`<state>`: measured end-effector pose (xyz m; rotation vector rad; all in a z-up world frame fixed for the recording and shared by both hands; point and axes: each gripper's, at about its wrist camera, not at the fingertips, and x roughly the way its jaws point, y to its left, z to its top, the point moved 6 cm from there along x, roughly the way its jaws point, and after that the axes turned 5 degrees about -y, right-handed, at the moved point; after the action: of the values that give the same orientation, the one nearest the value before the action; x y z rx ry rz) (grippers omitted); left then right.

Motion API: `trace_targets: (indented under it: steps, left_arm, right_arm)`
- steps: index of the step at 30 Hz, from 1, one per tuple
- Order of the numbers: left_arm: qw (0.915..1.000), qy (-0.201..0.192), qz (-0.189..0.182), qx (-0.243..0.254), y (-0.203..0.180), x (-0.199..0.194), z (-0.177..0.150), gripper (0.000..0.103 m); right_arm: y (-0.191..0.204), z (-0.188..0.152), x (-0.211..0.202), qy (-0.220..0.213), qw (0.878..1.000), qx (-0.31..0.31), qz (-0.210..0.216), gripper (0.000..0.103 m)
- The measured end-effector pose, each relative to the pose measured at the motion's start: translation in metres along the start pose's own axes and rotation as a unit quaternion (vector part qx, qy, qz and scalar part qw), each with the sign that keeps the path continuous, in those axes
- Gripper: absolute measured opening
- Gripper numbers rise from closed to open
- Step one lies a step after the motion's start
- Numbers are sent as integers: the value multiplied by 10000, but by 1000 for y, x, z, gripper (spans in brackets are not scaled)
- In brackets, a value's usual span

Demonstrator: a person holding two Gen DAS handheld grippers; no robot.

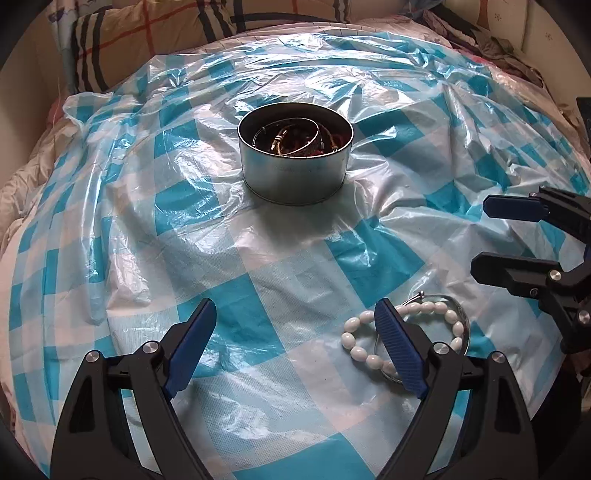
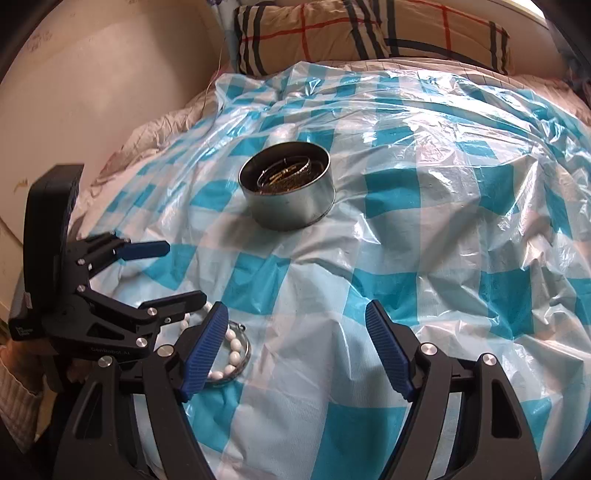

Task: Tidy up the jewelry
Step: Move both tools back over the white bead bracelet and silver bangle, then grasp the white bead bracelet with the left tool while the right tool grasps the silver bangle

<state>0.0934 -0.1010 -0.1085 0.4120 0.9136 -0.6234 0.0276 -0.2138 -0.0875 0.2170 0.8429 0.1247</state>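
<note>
**Most Bracelets Already in the Tin; Two Pieces Left on the Sheet**

Left wrist view: A round silver metal tin point(image 1: 295, 162) is seen standing upright on a crinkled blue-and-white checked plastic sheet point(image 1: 147, 206) spread over a bed, with a tangle of metal bangles and dark red beaded pieces point(image 1: 291, 138) already gathered inside. A white oval-bead bracelet point(image 1: 360, 341) is shown lying outside the tin, well apart from it, with a thin silver wire bangle point(image 1: 460, 308) lying with it (how the two overlap cannot be made out). The left gripper point(image 1: 295, 350) is held released, its blue pads wide apart and nothing between them; the bracelet sits partly behind one pad, and contact cannot be confirmed. The right gripper point(image 1: 480, 236) is glimpsed at the frame's edge, likewise parted and empty. No writing can be read here.

Right wrist view: The same tin point(image 2: 288, 199) is shown near the centre, while the white bracelet point(image 2: 232, 354) lies low at the left, beside the left gripper point(image 2: 184, 271). The right gripper point(image 2: 295, 350) is seen open over bare sheet. By this evidence the sorting is judged largely done, with the two loose pieces still to be lifted into the tin. Small white lettering on the left gripper's body point(image 2: 110, 350) appears to read "GenRobot.AI"; a smaller label beside it is too faint to read. A plaid pillow point(image 2: 369, 33) is visible at the head of the bed.
</note>
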Motion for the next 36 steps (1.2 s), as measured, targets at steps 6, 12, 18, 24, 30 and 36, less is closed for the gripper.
trace_targets:
  steps: [6,12,18,24,30,36]
  left_arm:
    - [9991,156,298,271,0,0,-6,84]
    - [9963,214,523,643,-6,3,-8,81]
    - [9895,249,1248,686,15,-2,-8,63]
    - [9961,-21,718,518,9,-8,-8,51]
    - [9974,-8,542,474,4,0,-6,41]
    - [9996,5,223,154,11,4,-6,36]
  right_arm:
    - [6,-14,13,341,9983,-364,-296,74]
    - [10,-20,23,530,9938,-746,-635,75]
    - [-2,-11,17,415,9737,-1304,-1823,79]
    - [-3,-8,3,124,9892,-931,-1127,78]
    - [0,-10,12,161,9984,-390,-379,40]
    - [9,-11,15,160,9978,-598,-226,37]
